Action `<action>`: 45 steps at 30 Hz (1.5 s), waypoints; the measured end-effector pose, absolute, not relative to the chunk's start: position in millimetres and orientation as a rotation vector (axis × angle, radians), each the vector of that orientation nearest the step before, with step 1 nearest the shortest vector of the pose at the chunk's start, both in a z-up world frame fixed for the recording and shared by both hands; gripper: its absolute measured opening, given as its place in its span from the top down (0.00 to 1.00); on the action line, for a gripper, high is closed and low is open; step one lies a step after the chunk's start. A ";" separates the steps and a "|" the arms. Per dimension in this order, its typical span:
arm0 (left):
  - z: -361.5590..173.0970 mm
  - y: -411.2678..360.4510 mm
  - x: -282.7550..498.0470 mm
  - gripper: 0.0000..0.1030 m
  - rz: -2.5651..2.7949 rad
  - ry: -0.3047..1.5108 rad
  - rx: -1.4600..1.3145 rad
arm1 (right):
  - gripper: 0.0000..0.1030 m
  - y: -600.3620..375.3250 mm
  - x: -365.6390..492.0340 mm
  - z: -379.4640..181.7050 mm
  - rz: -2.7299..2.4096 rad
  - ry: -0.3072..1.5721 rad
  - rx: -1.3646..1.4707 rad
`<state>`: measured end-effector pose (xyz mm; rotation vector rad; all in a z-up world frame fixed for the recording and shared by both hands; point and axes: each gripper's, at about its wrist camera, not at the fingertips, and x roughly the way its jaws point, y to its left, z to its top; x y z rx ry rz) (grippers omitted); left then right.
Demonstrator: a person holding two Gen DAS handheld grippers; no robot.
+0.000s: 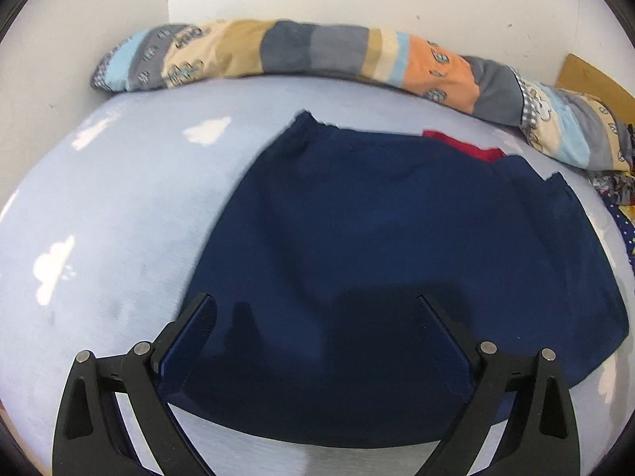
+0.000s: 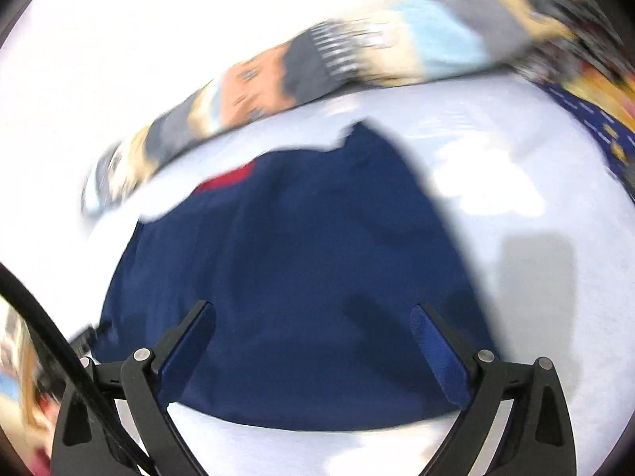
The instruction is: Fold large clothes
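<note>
Navy garment (image 1: 397,258) is lying flat on the pale blue bed (image 1: 119,218), a red patch (image 1: 468,146) showing at its far edge near the rolled patchwork quilt (image 1: 293,51). Left claw (image 1: 317,305) and right claw (image 2: 313,313) are both hanging released above its near hem, grasping nothing.

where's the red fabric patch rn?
The red fabric patch peeks out at the far edge of the navy blue garment, just short of the rolled patchwork quilt; right of centre in the left wrist view.
</note>
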<state>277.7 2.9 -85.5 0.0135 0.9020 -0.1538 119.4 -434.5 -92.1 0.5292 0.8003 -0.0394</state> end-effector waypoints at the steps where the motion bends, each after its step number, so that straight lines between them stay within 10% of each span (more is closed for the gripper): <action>1: -88.2 0.9 278.8 0.04 -0.160 0.916 0.016 | 0.05 -456.1 106.2 -95.7 -0.049 0.780 0.599; 4: -89.2 -6.2 280.9 0.04 -0.173 0.920 0.024 | 0.22 -503.8 72.6 -116.9 -0.084 0.779 0.825; 13: -84.9 -22.2 273.6 0.04 -0.198 0.902 0.039 | 0.31 -522.4 34.1 -171.5 -0.027 0.786 1.224; 40: -85.8 -20.9 281.6 0.04 -0.205 0.907 0.012 | 0.28 -509.2 210.3 -183.3 0.260 1.009 0.866; 45: -96.8 -33.5 287.9 0.04 -0.210 0.937 0.026 | 0.62 -503.3 219.3 -181.2 0.248 1.029 0.771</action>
